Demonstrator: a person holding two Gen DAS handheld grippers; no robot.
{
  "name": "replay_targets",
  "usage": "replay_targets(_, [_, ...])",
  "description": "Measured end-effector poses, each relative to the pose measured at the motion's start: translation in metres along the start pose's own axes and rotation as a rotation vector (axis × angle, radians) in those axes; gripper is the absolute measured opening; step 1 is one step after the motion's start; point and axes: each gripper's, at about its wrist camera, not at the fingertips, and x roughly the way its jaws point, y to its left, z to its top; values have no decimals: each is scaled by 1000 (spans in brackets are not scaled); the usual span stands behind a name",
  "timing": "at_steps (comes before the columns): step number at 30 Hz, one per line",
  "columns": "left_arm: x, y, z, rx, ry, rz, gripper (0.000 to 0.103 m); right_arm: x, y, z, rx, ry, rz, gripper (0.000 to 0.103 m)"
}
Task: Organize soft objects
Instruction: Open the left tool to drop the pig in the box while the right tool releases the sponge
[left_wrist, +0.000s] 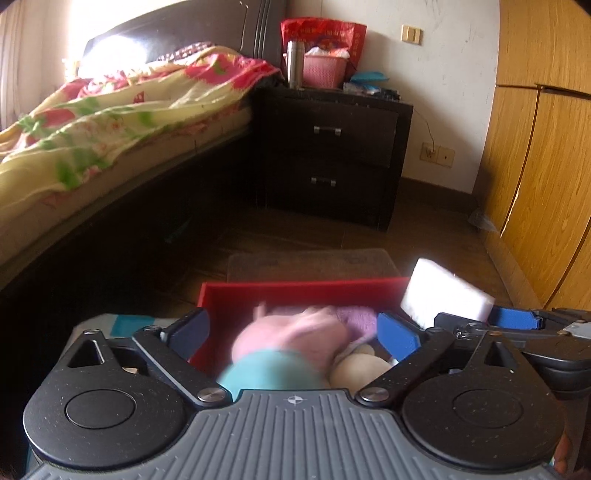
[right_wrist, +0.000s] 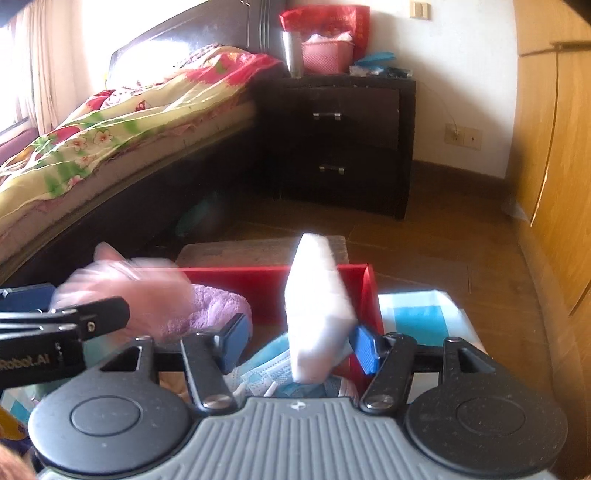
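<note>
A red box (left_wrist: 295, 291) sits below both grippers, also in the right wrist view (right_wrist: 266, 284). My left gripper (left_wrist: 293, 336) is open over it; a blurred pink and teal soft toy (left_wrist: 284, 350) lies between the fingers, apart from both pads. A purple cloth (left_wrist: 354, 317) and a cream plush (left_wrist: 360, 369) lie in the box. A white sponge block (right_wrist: 314, 306) stands tilted between the open fingers of my right gripper (right_wrist: 299, 345), touching the right pad only. It also shows in the left wrist view (left_wrist: 443, 295). Blue face masks (right_wrist: 266, 373) lie under it.
A bed with a floral quilt (left_wrist: 110, 110) runs along the left. A dark nightstand (left_wrist: 332, 147) stands behind the box, with a pink basket (left_wrist: 323, 70) on top. A wooden wardrobe (left_wrist: 546, 166) lines the right. A blue and white cloth (right_wrist: 421, 317) lies under the box.
</note>
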Motion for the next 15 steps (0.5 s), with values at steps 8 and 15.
replay_targets(8, [2,-3,-2,5,6,-11,95,-4,-4,5,35,-1,31,38])
replay_targets(15, [-2,-5,-1,6,-4,-17,95,-7,-8,7,53,-17,26,38])
